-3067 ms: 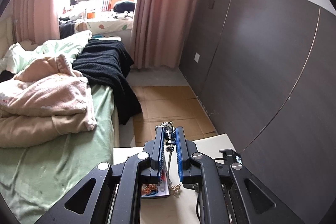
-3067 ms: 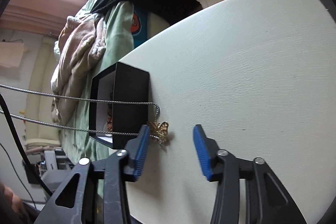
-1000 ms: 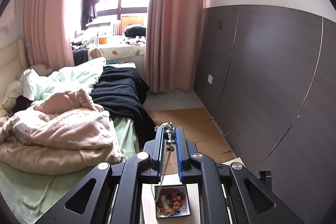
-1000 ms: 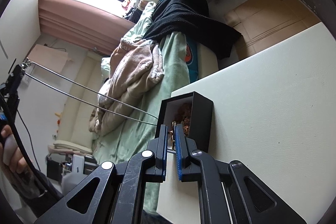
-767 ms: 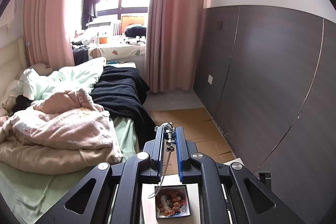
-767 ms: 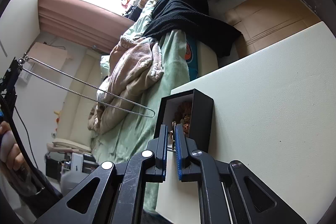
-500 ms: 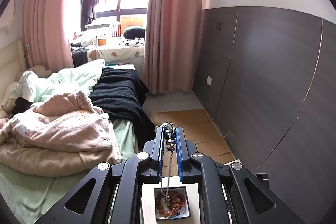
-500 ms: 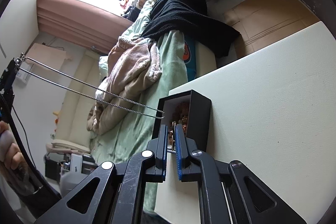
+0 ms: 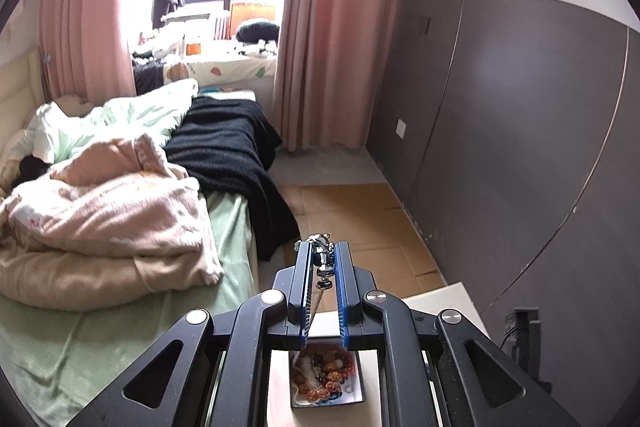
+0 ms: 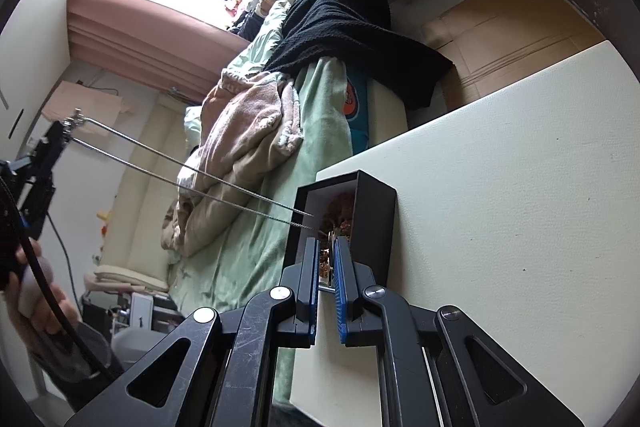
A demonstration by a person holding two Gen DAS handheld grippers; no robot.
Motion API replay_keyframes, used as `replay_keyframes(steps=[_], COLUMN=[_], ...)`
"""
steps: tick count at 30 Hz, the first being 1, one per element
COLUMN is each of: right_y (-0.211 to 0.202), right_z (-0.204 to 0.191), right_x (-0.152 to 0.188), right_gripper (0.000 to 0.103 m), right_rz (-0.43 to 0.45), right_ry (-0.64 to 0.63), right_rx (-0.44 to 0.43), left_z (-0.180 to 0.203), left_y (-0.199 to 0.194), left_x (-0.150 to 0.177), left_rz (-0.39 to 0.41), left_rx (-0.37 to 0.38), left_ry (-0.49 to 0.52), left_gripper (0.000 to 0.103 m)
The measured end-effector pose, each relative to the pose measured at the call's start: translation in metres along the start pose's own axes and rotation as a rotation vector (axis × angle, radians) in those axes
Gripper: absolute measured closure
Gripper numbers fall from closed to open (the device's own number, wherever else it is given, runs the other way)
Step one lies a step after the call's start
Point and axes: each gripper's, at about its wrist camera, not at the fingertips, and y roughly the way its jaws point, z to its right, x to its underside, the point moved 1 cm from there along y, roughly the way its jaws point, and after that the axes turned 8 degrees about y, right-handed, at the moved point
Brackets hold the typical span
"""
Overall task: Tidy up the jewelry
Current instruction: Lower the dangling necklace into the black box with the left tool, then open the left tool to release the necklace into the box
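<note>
The silver chain necklace (image 10: 200,173) runs in two taut strands from the left gripper (image 9: 322,259), which clamps its clasp end between the blue pads, down into the black jewelry box (image 10: 374,223) on the white table (image 10: 520,207). The left gripper is held high above the box and tilts downward, a person's hand (image 10: 38,297) on its handle. The right gripper (image 10: 328,263) sits low at the box's open mouth, pinching a small gold pendant (image 10: 331,241). Beaded bracelets (image 9: 324,373) already lie inside the box.
</note>
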Motion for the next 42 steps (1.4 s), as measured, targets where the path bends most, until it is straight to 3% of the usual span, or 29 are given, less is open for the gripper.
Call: replay_keyframes(steps=[15,22,26,33,37,41,42], right_y=[0.004,0.005,0.008,0.02,0.025,0.033,0.035], right_z=[-0.003,-0.004,-0.005,-0.009,-0.009,-0.009,-0.009], right_x=[0.001,0.002,0.003,0.006,0.004,0.001,0.001], right_gripper=[0.094,0.094,0.094,0.094,0.094,0.094,0.094], right_rz=[-0.011,-0.013,-0.019,-0.026,-0.019,-0.014,-0.011], right_ry=[-0.011,-0.013,-0.012,-0.022,-0.022,-0.016,-0.014], right_rx=[0.004,0.011,0.014,0.024,0.02,0.015,0.014], left_z=[-0.012,-0.019,-0.025,-0.023,-0.034,-0.049,-0.051], left_y=[0.056,0.081,0.098,0.132,0.138,0.12,0.116], left_x=[0.063,0.088,0.11,0.137,0.142,0.146,0.146], left_rz=[-0.103,-0.116,-0.132,-0.221,-0.245,-0.184,-0.168], left_rx=[0.063,0.039,0.074,0.102,0.128,0.104,0.099], left_ry=[-0.115,-0.215,-0.292,-0.312,-0.377,-0.446,-0.455], left_gripper=[0.092,0.092,0.092,0.092,0.082,0.04,0.039])
